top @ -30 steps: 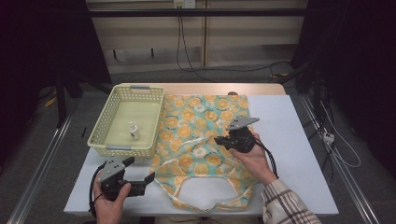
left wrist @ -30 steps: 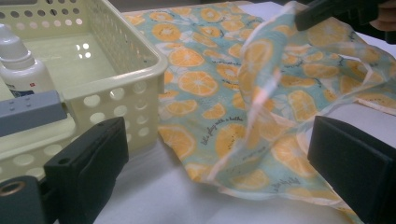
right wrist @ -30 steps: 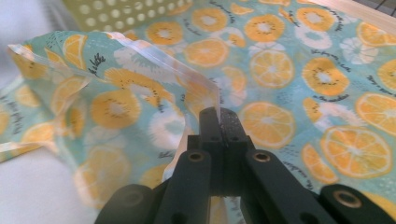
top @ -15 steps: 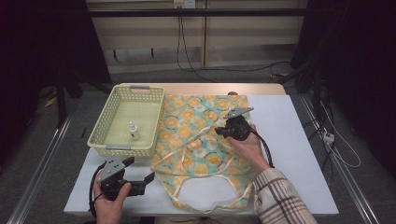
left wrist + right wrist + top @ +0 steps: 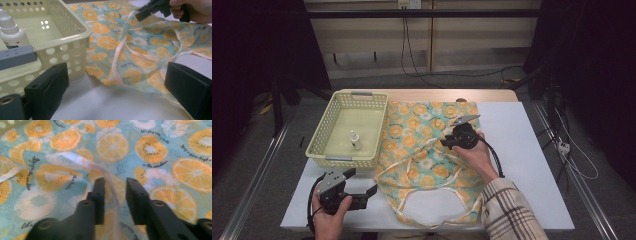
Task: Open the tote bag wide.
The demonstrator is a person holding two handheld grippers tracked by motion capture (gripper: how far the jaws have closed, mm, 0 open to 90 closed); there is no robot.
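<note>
I'm looking at a white table with a wooden strip along its far edge, in a dark room with cables trailing across the floor behind it. I count one garment, one basket, one bottle and two hand-held grippers.

The garment is a thin teal apron printed with orange slices, spread flat down the middle of the table, its neck loop at the near edge. Its pale ribbon strap lies loosely across the print. Touching the apron's left edge stands a pale yellow perforated plastic basket, and inside it one small white bottle stands upright.

My right hand-held gripper sits low over the apron's middle. Its jaws have just been opening and now stand a little apart, with the ribbon strap running between them; the pads aren't pressing on it. In the left gripper view the strap rises in a slack loop toward that gripper.

My left hand-held gripper rests at the near left corner of the table, jaws wide apart with nothing between them, pointing at the apron's lower left hem just beside it.

The right part of the table beyond the apron is bare white surface. The basket's outer wall runs close along the table's left edge.
</note>
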